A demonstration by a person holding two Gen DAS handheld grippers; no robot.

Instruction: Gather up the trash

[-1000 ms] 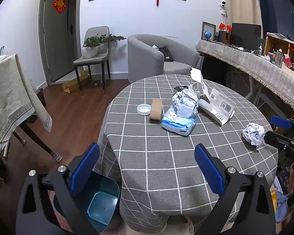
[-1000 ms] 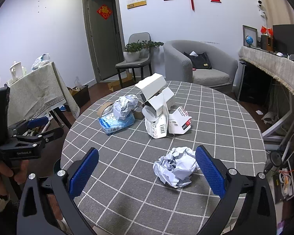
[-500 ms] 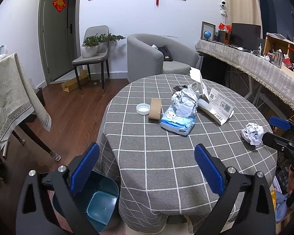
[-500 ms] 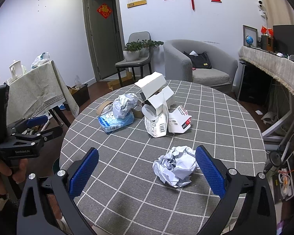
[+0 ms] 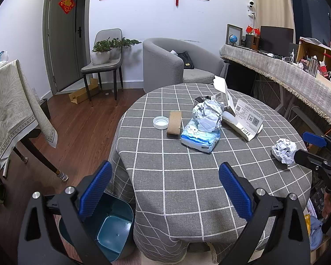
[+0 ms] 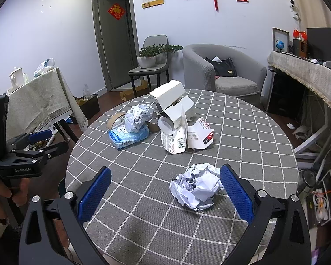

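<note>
A crumpled white paper ball [image 6: 196, 186] lies on the round grey checked table [image 6: 242, 137], between the open fingers of my right gripper [image 6: 165, 193], close to the right finger; it also shows in the left wrist view [image 5: 284, 149]. A second paper ball [image 5: 208, 116] sits on a blue tissue pack [image 5: 199, 135] mid-table. Opened white cartons [image 6: 176, 119] stand beside them. My left gripper [image 5: 165, 191] is open and empty, over the table's near edge, above a teal bin [image 5: 112, 227] on the floor.
A cardboard tape roll [image 5: 174, 122] and a white lid [image 5: 160, 122] lie left of the tissue pack. A cloth-covered table [image 5: 8, 101] stands at left, an armchair [image 5: 176, 66] and a chair with plants [image 5: 103, 61] behind, a long counter [image 5: 286, 75] at right.
My right gripper has moved forward a little, so the paper ball lies further between its fingers. The left gripper has barely moved.
</note>
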